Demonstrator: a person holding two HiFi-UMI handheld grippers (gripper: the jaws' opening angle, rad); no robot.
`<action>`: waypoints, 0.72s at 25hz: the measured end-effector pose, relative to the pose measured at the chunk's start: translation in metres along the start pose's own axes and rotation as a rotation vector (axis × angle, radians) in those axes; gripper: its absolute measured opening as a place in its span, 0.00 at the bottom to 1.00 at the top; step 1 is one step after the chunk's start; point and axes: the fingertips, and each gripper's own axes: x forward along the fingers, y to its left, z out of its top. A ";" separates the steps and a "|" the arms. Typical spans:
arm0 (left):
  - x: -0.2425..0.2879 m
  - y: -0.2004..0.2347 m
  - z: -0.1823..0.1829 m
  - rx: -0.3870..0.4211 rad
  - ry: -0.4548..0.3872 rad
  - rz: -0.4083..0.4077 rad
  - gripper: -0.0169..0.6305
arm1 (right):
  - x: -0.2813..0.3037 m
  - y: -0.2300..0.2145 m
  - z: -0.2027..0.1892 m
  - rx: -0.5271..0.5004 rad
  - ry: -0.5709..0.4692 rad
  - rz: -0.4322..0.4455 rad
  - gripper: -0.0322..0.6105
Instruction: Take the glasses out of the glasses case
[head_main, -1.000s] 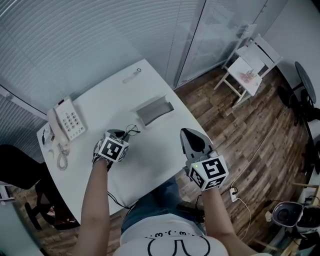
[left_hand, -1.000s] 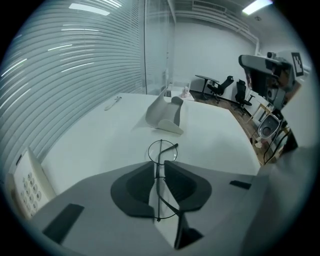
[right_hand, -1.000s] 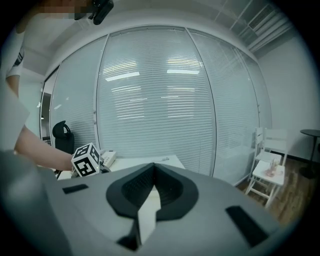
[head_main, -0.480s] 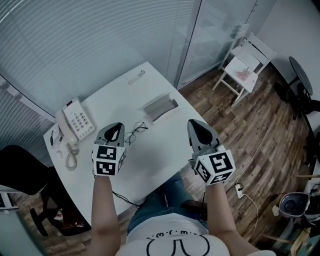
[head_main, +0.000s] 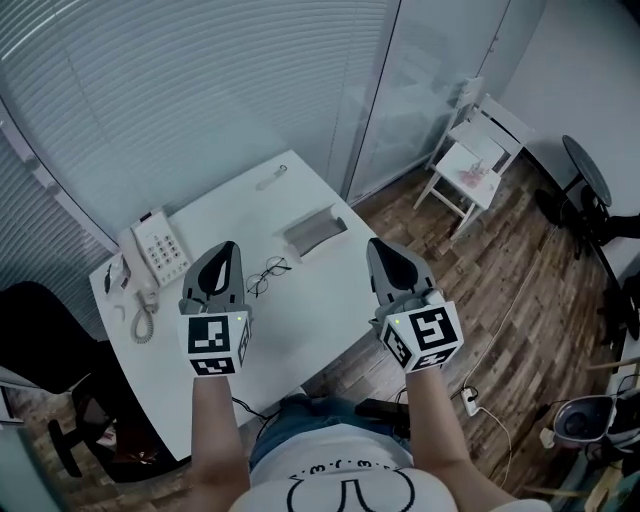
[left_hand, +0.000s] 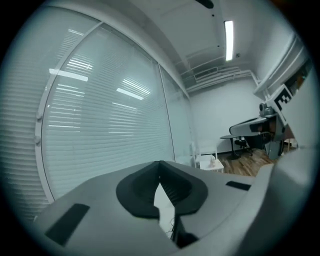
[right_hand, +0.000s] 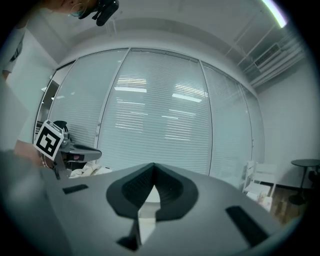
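Observation:
The wire-framed glasses (head_main: 266, 275) lie unfolded on the white table (head_main: 310, 310), just in front of the open grey glasses case (head_main: 314, 231). My left gripper (head_main: 227, 247) hovers high above the table to the left of the glasses. Its jaws have just closed and nothing is between them, which the left gripper view (left_hand: 160, 164) confirms. My right gripper (head_main: 377, 243) is held at the same height over the table's right edge, shut and empty (right_hand: 152, 166). Both point level toward the blinds.
A white desk phone (head_main: 158, 248) with a coiled cord sits at the table's left end. A small pale object (head_main: 270, 182) lies near the far edge. A white chair (head_main: 468, 160) stands right of the table, a black chair (head_main: 40, 330) to the left.
My left gripper left the glasses on the table and rose, tilting up to level. The right gripper rose too. The glasses and case stay where they were.

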 end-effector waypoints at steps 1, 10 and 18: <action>-0.005 0.000 0.007 -0.008 -0.022 0.012 0.05 | -0.003 0.000 0.006 -0.010 -0.015 -0.002 0.07; -0.044 -0.011 0.048 -0.018 -0.139 0.072 0.05 | -0.043 -0.013 0.043 -0.044 -0.100 -0.029 0.06; -0.058 -0.025 0.079 0.042 -0.187 0.078 0.05 | -0.064 -0.022 0.065 -0.038 -0.158 -0.055 0.06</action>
